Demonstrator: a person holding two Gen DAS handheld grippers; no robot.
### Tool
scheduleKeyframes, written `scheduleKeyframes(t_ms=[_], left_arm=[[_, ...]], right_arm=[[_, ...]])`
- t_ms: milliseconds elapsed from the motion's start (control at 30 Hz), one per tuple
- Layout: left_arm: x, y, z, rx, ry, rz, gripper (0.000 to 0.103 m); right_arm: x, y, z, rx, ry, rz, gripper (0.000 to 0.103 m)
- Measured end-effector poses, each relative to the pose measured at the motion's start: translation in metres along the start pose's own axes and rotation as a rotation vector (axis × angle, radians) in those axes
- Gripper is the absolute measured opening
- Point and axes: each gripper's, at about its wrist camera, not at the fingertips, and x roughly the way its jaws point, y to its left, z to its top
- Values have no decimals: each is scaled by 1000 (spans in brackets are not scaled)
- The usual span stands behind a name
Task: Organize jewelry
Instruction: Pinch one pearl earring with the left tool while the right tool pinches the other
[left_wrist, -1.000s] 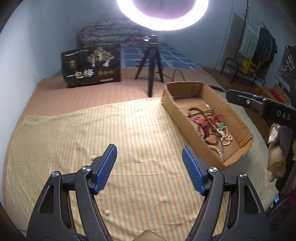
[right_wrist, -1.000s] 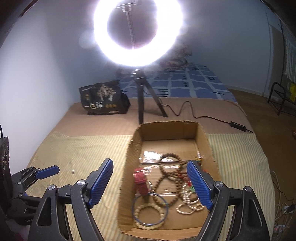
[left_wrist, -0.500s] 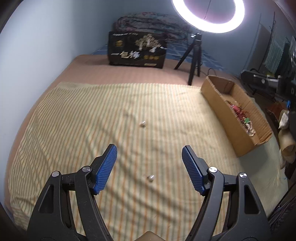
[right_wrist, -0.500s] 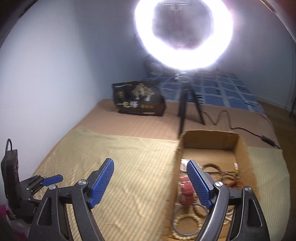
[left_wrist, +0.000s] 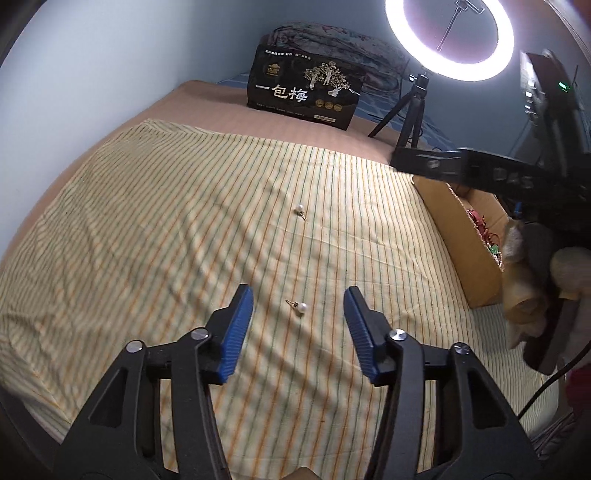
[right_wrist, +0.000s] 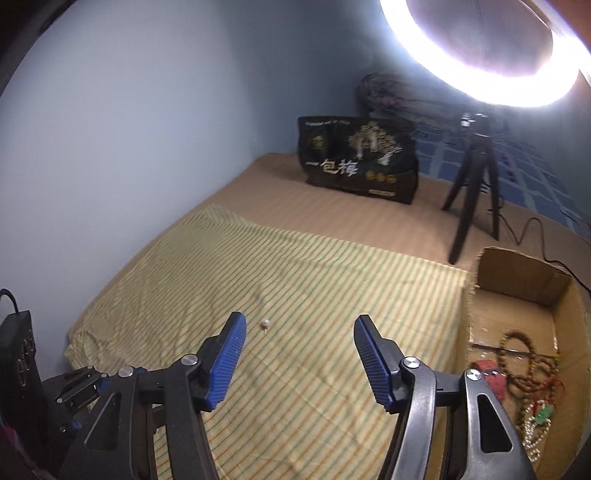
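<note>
Two small pearl earrings lie on the striped yellow cloth (left_wrist: 155, 229). The near earring (left_wrist: 301, 307) sits between the tips of my open, empty left gripper (left_wrist: 298, 314). The far earring (left_wrist: 299, 209) lies further out; one earring also shows in the right wrist view (right_wrist: 265, 324). My right gripper (right_wrist: 298, 338) is open and empty above the cloth. The cardboard box (right_wrist: 517, 284) at the right holds bead bracelets (right_wrist: 524, 350) and a red piece (right_wrist: 493, 378).
A black snack bag (left_wrist: 304, 90) stands at the back of the bed. A ring light (left_wrist: 448, 40) on a black tripod (right_wrist: 474, 192) stands beside the box, its cable trailing right. A wall runs along the left.
Both grippers swung left, away from the box. My left gripper moved forward, so the near earring now lies between its fingertips. Both stayed open.
</note>
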Motion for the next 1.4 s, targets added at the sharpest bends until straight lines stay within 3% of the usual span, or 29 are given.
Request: scheduleKeyframes(t_ms=[233,467,800,1033,1400], left_arm=[[15,-9,-10,28,7,18,33],[28,-10,-12,44,8,20,29],[39,-15,-15,85,3,32,22],[53,-6,-15,47,33,43,12],[58,0,-16,25,44,36,9]], right_arm=[[37,1,-11,-48,59,9,50],[66,-4,-15,-57,97,8,41],[96,7,-19,-98,127,31,39],[109,10,-22,-119,143,34,38],[124,22,-29,-194,164,20,34]])
